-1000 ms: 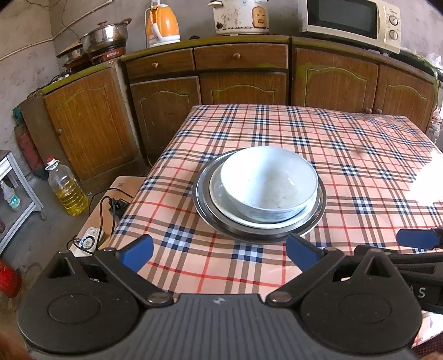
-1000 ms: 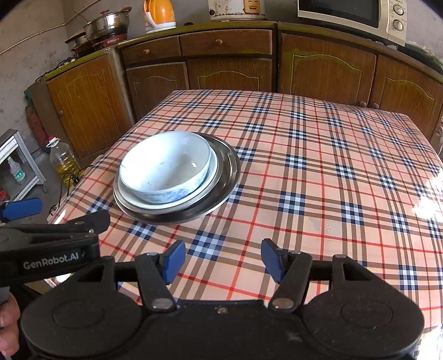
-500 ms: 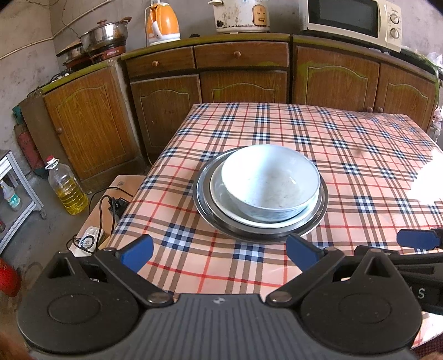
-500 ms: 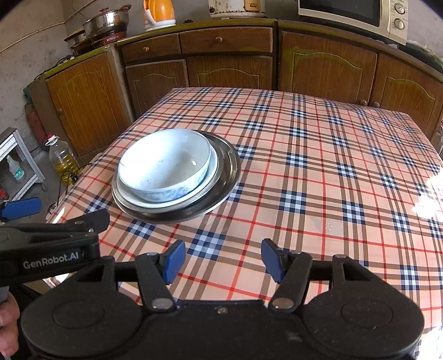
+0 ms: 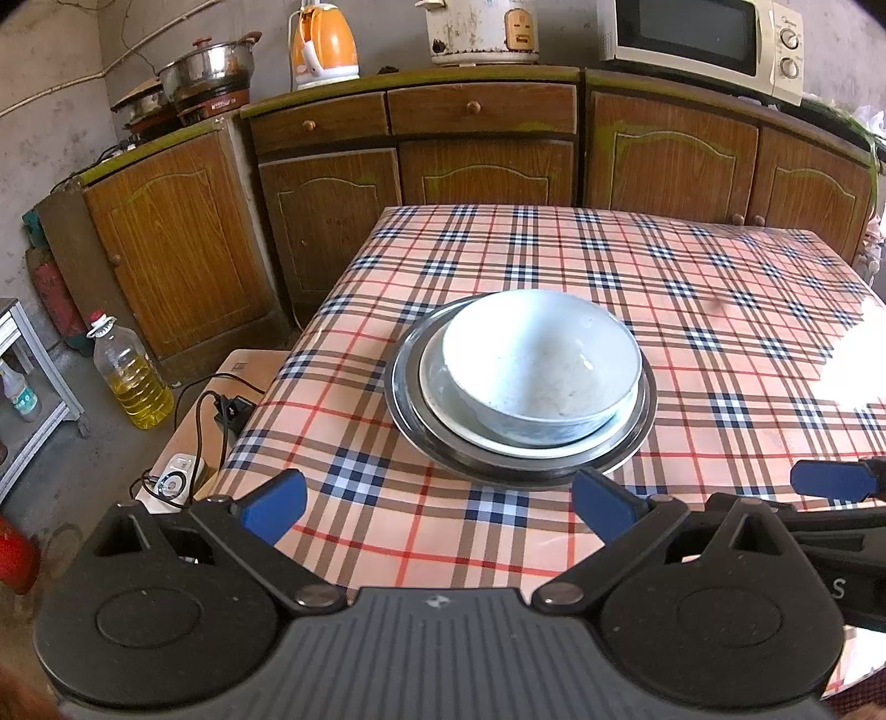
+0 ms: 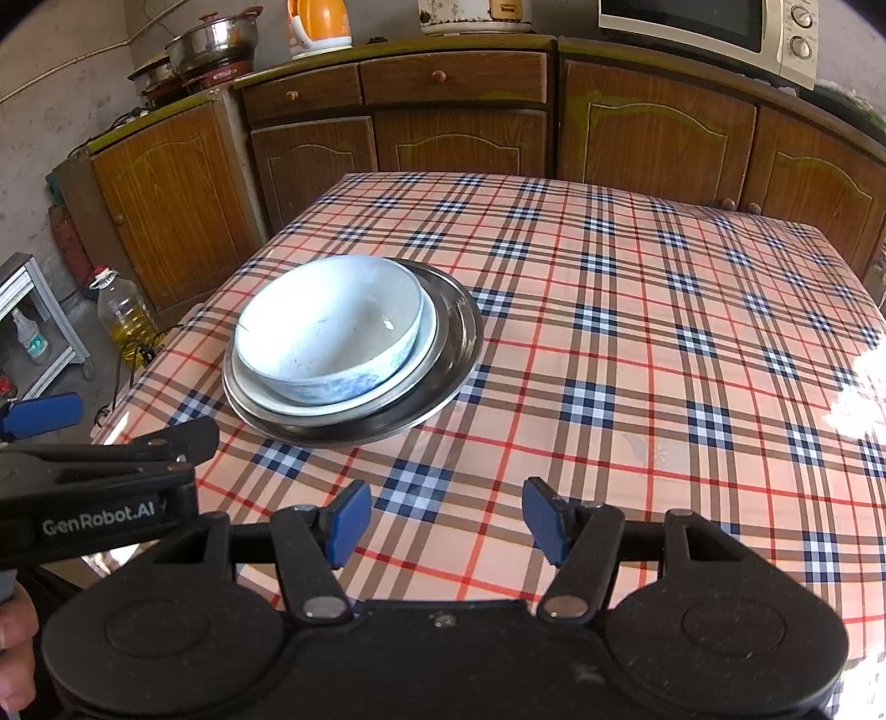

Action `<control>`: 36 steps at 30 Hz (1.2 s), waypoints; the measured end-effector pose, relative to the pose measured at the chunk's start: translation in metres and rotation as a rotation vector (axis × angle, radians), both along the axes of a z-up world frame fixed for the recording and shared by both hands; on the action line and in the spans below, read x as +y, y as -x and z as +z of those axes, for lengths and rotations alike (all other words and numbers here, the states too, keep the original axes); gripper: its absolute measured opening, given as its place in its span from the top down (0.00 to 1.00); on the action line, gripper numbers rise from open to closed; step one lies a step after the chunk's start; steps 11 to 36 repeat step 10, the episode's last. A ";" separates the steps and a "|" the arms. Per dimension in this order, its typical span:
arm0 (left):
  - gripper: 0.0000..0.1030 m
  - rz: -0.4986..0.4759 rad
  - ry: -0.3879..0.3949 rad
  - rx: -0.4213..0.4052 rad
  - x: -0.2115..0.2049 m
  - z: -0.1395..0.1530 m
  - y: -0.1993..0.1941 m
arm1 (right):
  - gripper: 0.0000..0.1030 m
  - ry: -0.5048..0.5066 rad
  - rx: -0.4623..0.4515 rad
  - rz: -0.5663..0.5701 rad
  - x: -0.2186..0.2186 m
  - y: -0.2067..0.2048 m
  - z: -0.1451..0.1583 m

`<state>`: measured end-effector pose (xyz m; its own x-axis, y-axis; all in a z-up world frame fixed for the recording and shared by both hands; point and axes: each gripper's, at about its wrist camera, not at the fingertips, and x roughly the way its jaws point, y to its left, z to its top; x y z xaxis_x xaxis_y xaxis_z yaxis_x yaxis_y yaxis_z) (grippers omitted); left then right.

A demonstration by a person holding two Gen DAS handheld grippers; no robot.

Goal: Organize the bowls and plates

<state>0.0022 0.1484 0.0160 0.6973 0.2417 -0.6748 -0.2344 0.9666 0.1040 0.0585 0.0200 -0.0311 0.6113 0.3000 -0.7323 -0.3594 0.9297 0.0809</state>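
A white bowl (image 5: 540, 365) sits in a white plate (image 5: 437, 387), which sits in a metal plate (image 5: 404, 410), stacked on the plaid table. The stack also shows in the right wrist view, with the bowl (image 6: 326, 327), the white plate (image 6: 426, 338) and the metal plate (image 6: 459, 343). My left gripper (image 5: 440, 504) is open and empty, just short of the stack's near rim. My right gripper (image 6: 443, 518) is open and empty, to the right of the stack and nearer the table's front edge. Each gripper shows at the other's side.
The plaid table (image 6: 637, 310) stretches right and back from the stack. Wooden cabinets (image 5: 487, 144) stand behind, with a microwave (image 5: 698, 27), rice cooker (image 5: 482, 25), orange kettle (image 5: 321, 44) and pots (image 5: 207, 72). An oil bottle (image 5: 130, 376) and cables lie on the floor left.
Both grippers have drifted slightly back and up from the stack, so the view tilts a little. The jaws stay open. The stack has not moved.
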 end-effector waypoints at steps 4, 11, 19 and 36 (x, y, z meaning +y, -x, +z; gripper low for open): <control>0.00 -0.002 0.005 -0.005 0.000 0.000 0.000 | 0.29 0.001 0.001 0.000 0.001 -0.001 0.000; 0.00 -0.013 0.009 -0.016 -0.001 0.001 0.000 | 0.29 0.002 0.001 -0.001 0.001 -0.001 0.000; 0.00 -0.013 0.009 -0.016 -0.001 0.001 0.000 | 0.29 0.002 0.001 -0.001 0.001 -0.001 0.000; 0.00 -0.013 0.009 -0.016 -0.001 0.001 0.000 | 0.29 0.002 0.001 -0.001 0.001 -0.001 0.000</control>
